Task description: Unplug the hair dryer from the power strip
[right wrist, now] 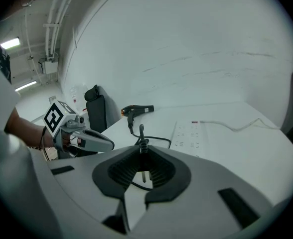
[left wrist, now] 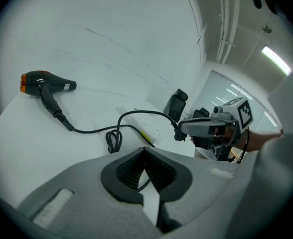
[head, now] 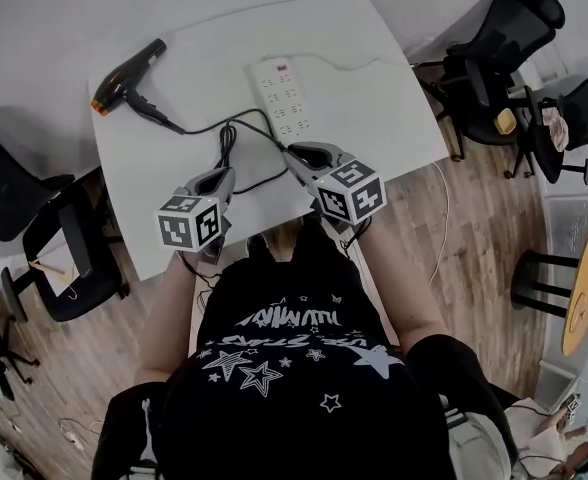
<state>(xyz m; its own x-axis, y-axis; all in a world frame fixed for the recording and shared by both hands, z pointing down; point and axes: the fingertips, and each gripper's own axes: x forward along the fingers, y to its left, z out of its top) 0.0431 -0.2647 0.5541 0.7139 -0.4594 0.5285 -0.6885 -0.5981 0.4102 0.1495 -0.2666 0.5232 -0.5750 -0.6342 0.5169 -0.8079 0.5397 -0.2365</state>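
Table (head: 204, 78), power strip (head: 287, 96); plug (right wrist: 142, 143) seemingly in right gripper (right wrist: 142, 159)

White surface (head: 204, 78) fills the middle, standing on a wood-plank floor (head: 474, 228). Black office chairs (head: 504, 28) crowd the upper right, and another black chair (head: 64, 258) sits off the left edge. A round yellow-topped table (head: 580, 293) is at far right. A plain white wall (right wrist: 186, 34) stands behind, and a ceiling strip light (left wrist: 275, 59) glows overhead.
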